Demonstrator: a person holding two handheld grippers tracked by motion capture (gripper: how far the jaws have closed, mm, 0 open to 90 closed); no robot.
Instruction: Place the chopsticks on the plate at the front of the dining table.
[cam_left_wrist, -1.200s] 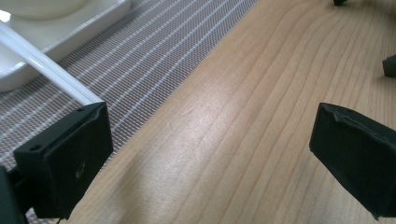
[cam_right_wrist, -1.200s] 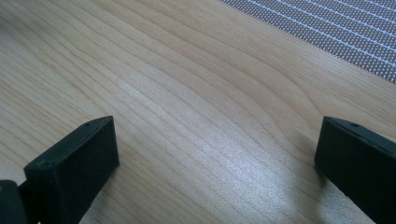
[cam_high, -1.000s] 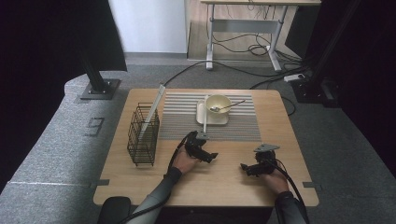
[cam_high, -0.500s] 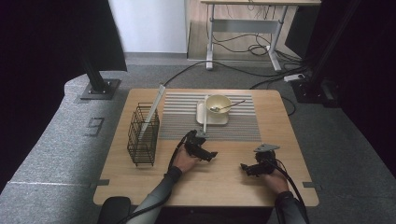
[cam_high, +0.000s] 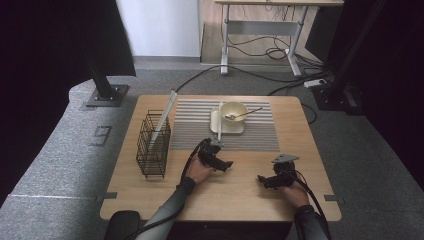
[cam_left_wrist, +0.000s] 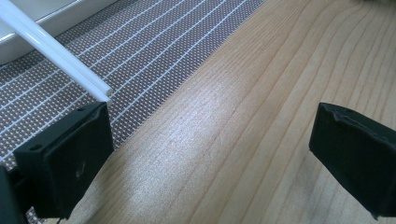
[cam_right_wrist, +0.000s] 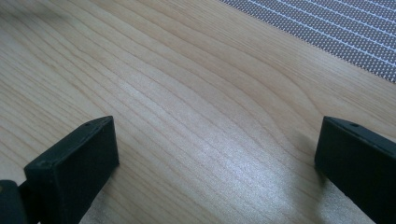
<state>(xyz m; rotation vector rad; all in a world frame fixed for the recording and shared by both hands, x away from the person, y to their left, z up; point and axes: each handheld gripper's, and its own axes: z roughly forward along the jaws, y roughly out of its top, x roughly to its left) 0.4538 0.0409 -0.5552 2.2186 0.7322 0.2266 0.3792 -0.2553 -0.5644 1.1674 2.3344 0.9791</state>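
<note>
Approach step: left gripper (cam_high: 220, 164) fingers spread, empty, just beside the white chopsticks (cam_left_wrist: 56, 51). Right gripper (cam_high: 267, 181) fingers spread, over bare surface (cam_right_wrist: 187, 93). Next, I judge: align left fingers around the chopsticks, then close.

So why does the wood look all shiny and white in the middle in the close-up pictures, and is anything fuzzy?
In the left gripper view, lamp glare makes a pale patch on the table, and the near black jaws look a bit soft. In the right gripper view, a similar bright sheen lies on the wood between the jaws. In the high view, the room's edges are dark and the bowl is small, sharp enough.
</note>
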